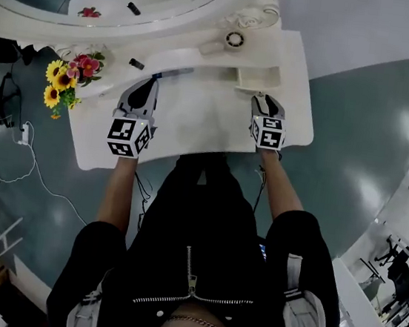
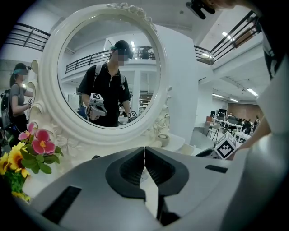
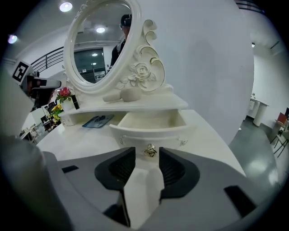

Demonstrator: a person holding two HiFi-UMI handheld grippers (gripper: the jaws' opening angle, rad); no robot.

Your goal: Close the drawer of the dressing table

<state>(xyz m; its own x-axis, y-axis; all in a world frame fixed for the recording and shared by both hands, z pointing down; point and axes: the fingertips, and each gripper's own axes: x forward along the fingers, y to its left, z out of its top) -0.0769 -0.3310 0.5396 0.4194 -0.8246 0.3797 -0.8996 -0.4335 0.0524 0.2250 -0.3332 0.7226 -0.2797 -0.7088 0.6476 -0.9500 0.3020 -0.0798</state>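
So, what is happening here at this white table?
A person stands at the dressing table with a gripper in each hand. Its drawer is pulled open. The right gripper, jaws apart, points at the gold knob on the drawer front without gripping it. The left gripper is shut and empty.

Glossy grey-green floor (image 1: pixel 365 135) spreads around; a white wall (image 1: pixel 357 22) stands at 1 o'clock, a cable (image 1: pixel 34 165) trails at 9 o'clock.
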